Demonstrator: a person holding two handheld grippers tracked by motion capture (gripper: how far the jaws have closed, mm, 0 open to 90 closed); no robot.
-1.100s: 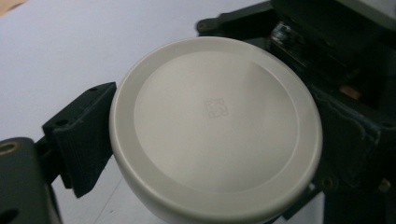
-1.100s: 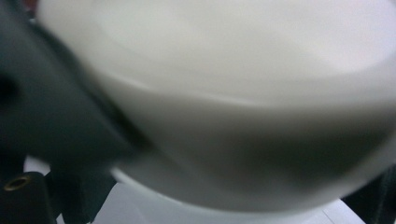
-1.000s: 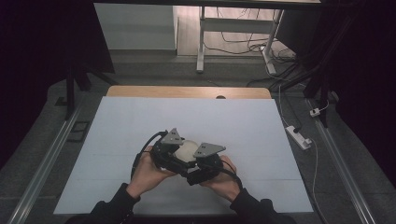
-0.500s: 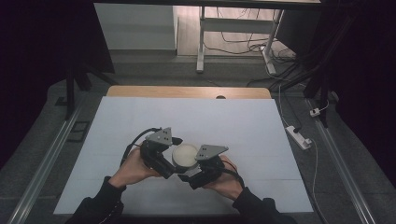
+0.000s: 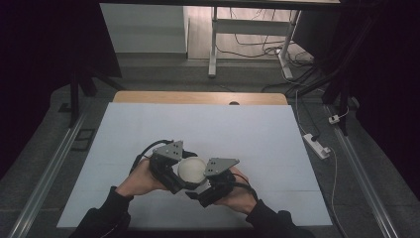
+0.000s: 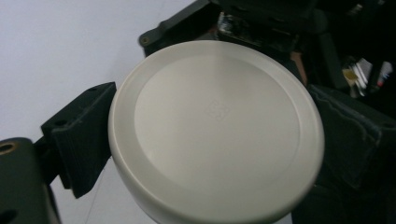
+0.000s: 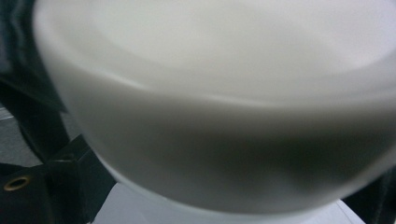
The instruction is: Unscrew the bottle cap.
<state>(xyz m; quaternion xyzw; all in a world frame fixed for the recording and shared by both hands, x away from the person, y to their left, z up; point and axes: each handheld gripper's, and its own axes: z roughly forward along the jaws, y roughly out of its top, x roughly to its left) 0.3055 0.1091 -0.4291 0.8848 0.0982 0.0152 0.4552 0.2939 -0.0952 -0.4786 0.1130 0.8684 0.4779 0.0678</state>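
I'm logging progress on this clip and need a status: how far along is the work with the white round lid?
Done: the white round lid is off the table, gripped between the left gripper and right gripper. In hand: both clamp it near the table's front edge. Left: whatever follows; whether a container hangs beneath it cannot be told.

Overhead plus two close gripper-mounted views

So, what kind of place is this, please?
Probably a lab or recording workspace, not a home. A bare white table stands under a fixed camera, loose cables and a power strip lie on the floor, and the surroundings are dark.
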